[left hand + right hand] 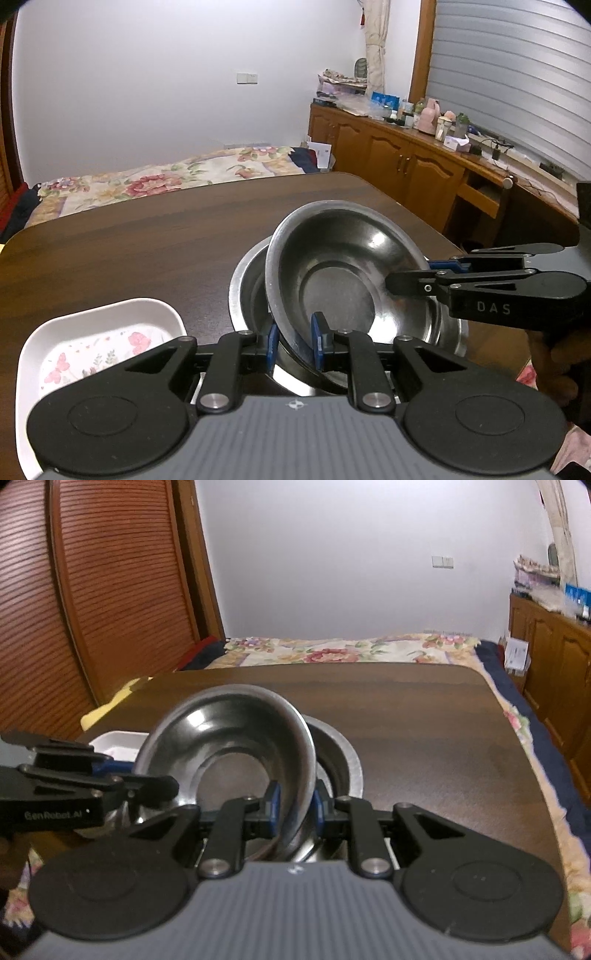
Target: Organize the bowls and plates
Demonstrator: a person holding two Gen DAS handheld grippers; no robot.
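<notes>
A steel bowl [343,273] [229,746] hangs tilted over a second steel bowl [247,291] [343,764] that rests on the dark wooden table [147,240] [424,738]. My left gripper [295,341] is shut on the near rim of the tilted bowl, one blue pad on each side of the rim. My right gripper [295,805] is shut on the same bowl's rim from the opposite side. Each gripper also shows in the other's view, the right gripper [417,275] from the right and the left gripper [147,779] from the left. Whether the tilted bowl touches the lower one I cannot tell.
A white rectangular dish [103,332] [118,742] with a floral bottom sits on the table left of the bowls. Beyond the table lies a bed with a flowered cover [147,184]. Wooden cabinets [388,158] with clutter line the right wall. A hand [554,354] holds the right gripper.
</notes>
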